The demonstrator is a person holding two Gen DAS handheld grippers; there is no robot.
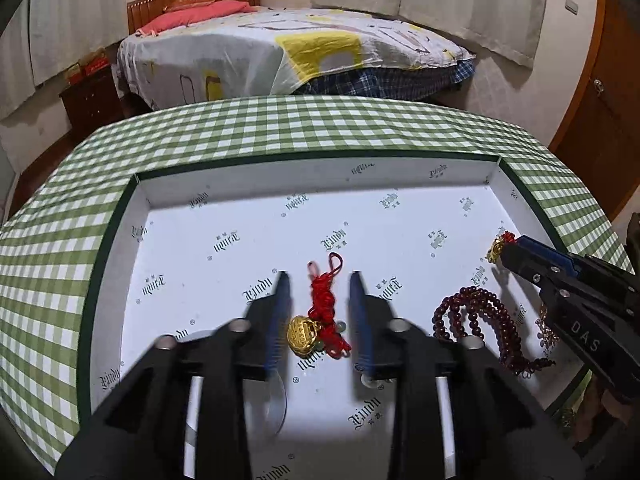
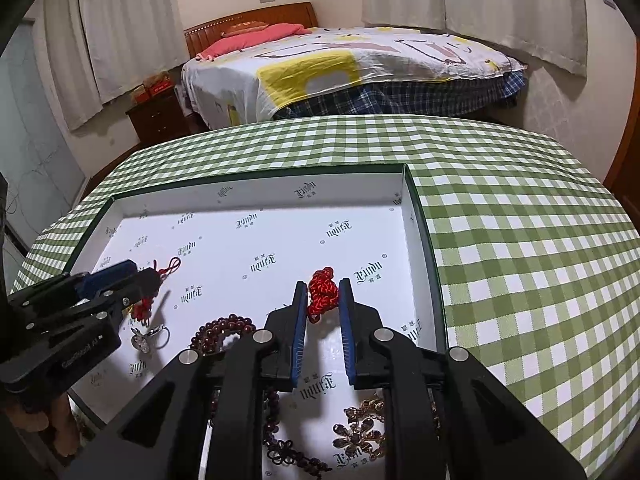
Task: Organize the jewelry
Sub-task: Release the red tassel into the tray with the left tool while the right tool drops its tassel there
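Two red-cord charms going into the box [image 1: 120, 216], one per gripper.

Your left gripper [image 1: 320, 280] stands partly open, the gold charm [image 1: 302, 334] lying loose between its jaws: lift straight out so no pad snags the cord. Your right gripper [image 2: 323, 286] pinches its red knot [image 2: 322, 292] narrowly; spread wider before pulling away. Its gold pendant [image 1: 496, 249] shows only from the left camera. The beads [image 2: 224, 330] are partly hidden, and the brooch [image 2: 354, 438] is cut off.

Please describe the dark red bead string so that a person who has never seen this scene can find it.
Look inside the white-lined box on the green checked tablecloth. Near its right side lies the dark red bead string, coiled in loops. Unlike the gold charm on bright red cord beside it, it is all small round maroon beads.
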